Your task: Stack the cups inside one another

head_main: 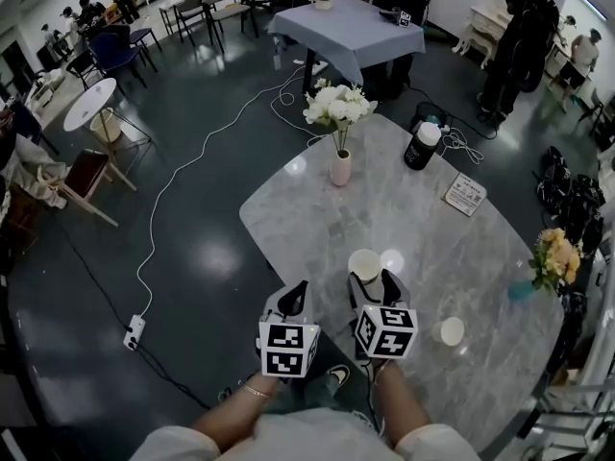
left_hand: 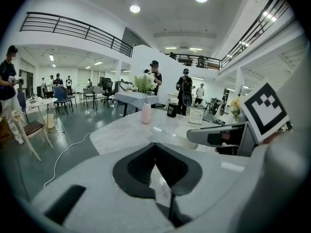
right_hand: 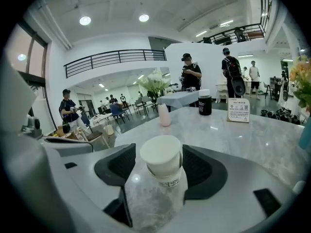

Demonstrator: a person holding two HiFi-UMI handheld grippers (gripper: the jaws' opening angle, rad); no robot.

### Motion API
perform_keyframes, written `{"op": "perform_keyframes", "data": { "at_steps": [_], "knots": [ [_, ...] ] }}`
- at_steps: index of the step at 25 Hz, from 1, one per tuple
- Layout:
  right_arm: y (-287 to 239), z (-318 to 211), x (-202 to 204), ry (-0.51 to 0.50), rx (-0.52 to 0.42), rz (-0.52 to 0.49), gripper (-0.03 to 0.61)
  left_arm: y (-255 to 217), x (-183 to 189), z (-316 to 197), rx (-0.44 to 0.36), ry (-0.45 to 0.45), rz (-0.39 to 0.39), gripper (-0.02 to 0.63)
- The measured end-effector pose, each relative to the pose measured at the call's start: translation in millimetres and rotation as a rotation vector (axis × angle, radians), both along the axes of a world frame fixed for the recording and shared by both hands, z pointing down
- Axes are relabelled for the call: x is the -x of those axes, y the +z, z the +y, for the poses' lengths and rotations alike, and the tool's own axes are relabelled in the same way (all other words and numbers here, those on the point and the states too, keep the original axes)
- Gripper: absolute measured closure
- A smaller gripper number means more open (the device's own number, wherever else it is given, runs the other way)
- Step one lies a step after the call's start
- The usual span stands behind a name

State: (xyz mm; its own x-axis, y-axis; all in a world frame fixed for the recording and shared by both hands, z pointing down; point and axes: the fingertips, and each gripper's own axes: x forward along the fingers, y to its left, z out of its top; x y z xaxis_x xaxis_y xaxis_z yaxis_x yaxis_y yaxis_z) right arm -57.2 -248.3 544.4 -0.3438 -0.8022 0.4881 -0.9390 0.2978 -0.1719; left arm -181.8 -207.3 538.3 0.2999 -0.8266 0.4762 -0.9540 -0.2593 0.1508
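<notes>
our arms are cut off at the head view's lower edge, and the left gripper (left_hand: 155, 144) blocks much of the table (head_main: 413, 229) in its own view. its jaws are pressed together with nothing between them, about over the table's near edge, nearer us than the vase (head_main: 341, 168). the right gripper (right_hand: 159, 148) is clamped on a frosted clear cup (right_hand: 153, 203) with a white cup (right_hand: 160, 161) seated in it. we cannot tell whether that white end is mouth or base. the pair's long axis runs along the jaws, white end toward the vase. another cup (head_main: 449, 331) sits alone, nearer us and right of the vase, close to the rim. bare marble lies open between vase and grippers.
</notes>
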Motion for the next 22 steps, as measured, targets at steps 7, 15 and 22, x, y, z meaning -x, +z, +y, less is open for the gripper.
{"op": "perform_keyframes", "data": {
  "at_steps": [7, 15, 22],
  "knots": [
    [-1.3, -0.6, -1.9, 0.014, 0.003, -0.001, 0.318, 0.6, 1.1, -1.7, 0.007, 0.007, -0.003, 0.617],
    [-7.2, -2.4, -11.1, 0.063, -0.007, 0.004, 0.321, 0.6, 0.3, -3.7, 0.008, 0.023, -0.003, 0.617],
    [-20.5, -4.8, -23.4, 0.100, -0.044, -0.008, 0.335, -2.7, -3.6, -11.9, 0.003, 0.045, 0.000, 0.617]
  ]
}}
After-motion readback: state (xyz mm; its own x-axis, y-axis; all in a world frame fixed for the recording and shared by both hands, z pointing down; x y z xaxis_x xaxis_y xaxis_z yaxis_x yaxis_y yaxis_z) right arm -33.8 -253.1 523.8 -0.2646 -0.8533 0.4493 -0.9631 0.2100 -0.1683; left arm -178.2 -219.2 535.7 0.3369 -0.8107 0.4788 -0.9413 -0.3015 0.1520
